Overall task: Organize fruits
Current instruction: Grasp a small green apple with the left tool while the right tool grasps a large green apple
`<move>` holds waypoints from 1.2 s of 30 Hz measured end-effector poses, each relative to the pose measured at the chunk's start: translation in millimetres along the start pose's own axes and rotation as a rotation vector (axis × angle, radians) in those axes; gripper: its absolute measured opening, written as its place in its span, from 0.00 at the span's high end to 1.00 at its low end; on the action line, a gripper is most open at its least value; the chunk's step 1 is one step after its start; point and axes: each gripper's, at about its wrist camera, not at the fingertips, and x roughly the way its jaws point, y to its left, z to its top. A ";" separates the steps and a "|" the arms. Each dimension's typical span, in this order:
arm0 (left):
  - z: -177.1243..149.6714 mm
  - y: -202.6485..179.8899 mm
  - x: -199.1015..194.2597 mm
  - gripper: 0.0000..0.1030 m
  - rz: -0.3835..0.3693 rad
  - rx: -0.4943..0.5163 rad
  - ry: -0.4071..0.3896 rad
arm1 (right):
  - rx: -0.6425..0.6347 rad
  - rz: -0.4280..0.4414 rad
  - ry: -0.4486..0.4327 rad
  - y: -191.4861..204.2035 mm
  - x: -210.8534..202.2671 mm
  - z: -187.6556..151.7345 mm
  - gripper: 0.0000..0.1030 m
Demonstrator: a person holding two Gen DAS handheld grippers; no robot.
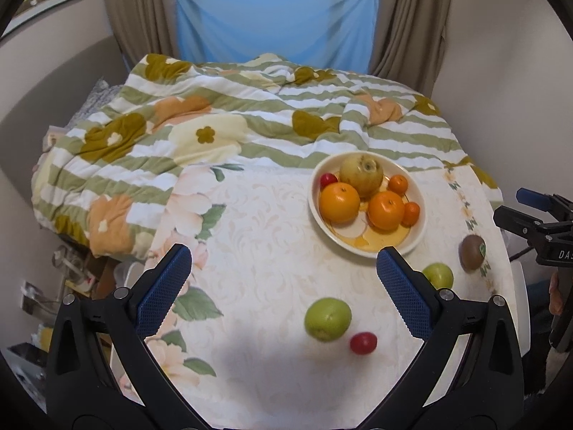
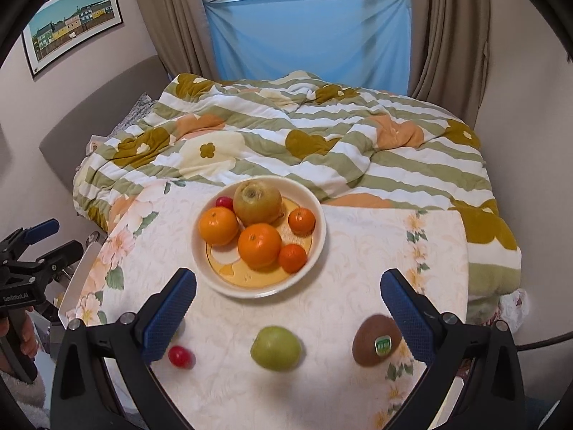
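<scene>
Fruit sits partly gathered in a cream bowl (image 2: 258,288) near the far edge of the tabletop (image 2: 358,243), which has a flowered cloth on it. In the bowl we see a large yellow-green fruit, two big oranges, two small ones and a small red fruit. We judge the job about half done. Loose near the front edge lie a green apple (image 2: 275,347), a second green apple (image 1: 437,275), a kiwi with a sticker (image 2: 376,338) and a small red fruit (image 2: 180,356). Our left gripper (image 1: 283,288) is spread wide, holding nothing, above the cloth with one apple just ahead. Our right gripper (image 2: 289,308) is equally wide and empty, with the other apple between its fingers' line of reach.
</scene>
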 end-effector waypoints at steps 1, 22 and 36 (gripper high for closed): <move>-3.1 -0.6 0.0 0.00 -0.005 0.002 0.003 | -0.002 -0.005 0.001 0.8 -0.9 -4.1 0.00; -72.6 -18.2 72.4 0.02 -0.161 0.201 0.123 | 0.080 -0.046 0.048 9.7 29.9 -97.8 0.00; -90.1 -26.8 112.3 0.23 -0.235 0.217 0.214 | 0.122 -0.037 0.047 15.5 52.4 -113.3 0.00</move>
